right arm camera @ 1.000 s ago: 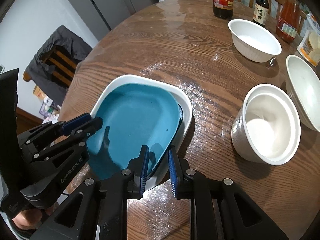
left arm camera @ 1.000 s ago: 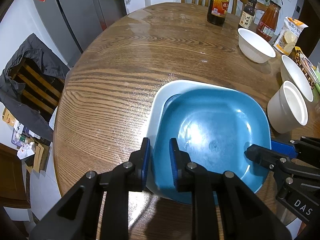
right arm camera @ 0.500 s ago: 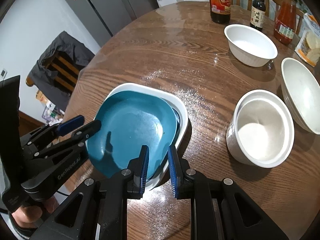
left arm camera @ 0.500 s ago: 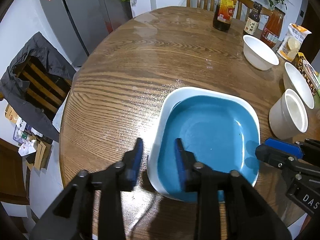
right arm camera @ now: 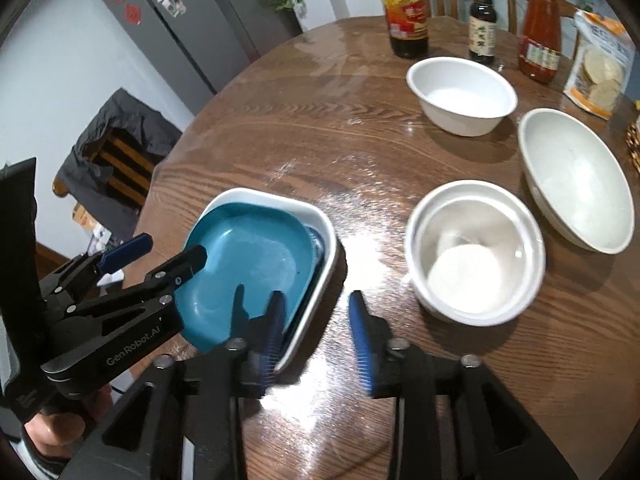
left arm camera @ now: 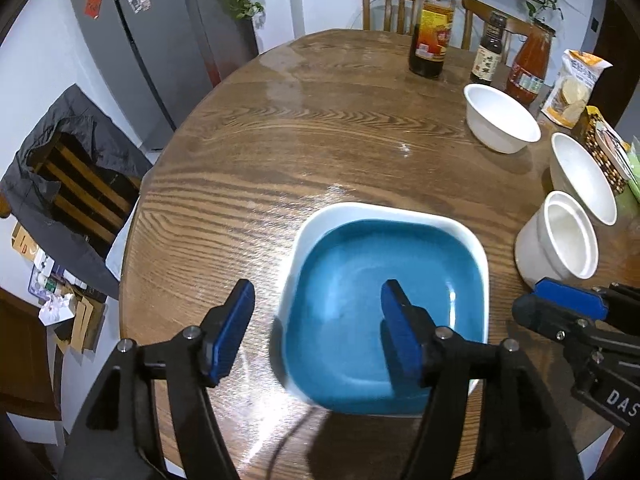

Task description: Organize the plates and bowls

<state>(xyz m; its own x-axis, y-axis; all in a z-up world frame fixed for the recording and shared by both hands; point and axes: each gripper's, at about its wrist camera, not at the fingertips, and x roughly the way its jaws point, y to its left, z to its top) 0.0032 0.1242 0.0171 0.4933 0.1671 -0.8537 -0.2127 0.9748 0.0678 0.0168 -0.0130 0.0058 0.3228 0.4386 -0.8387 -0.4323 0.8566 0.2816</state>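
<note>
The left gripper (left arm camera: 316, 328) stands wide apart, its jaws having just been opening: the left pad hangs over bare wood and the right pad over the basin of the blue plate (left arm camera: 384, 312), with the plate's near-left rim between them but untouched. That blue square plate lies nested inside the white square plate (left arm camera: 460, 232), the pair resting flat near the table's near edge. In the right wrist view the blue plate (right arm camera: 248, 256) sits skewed in the white plate (right arm camera: 324, 228), pushed toward its left side, and a second blue rim seems to show beneath it.

The right gripper (right arm camera: 316, 332) is also released, its jaws having just been opening; the left pad overlaps the near-right corner of the stack and the right pad hangs over the table, nothing pressed between them.

Judged from this, the plates are stacked and the bowls come next. They lie to the right of both grippers, and the right gripper is the nearer: the white cup-shaped bowls (right arm camera: 476, 252), one inside the other, stand just beyond its right finger, with the wide shallow bowl (right arm camera: 576, 180) further right and the small white bowl (right arm camera: 460, 96) further back.

The round wooden table (left arm camera: 280, 152) is glossy and faintly dusted; sauce bottles (right arm camera: 404, 8) and a snack bag (right arm camera: 600, 68) line its far edge, chairs and a grey fridge (left arm camera: 152, 40) behind
</note>
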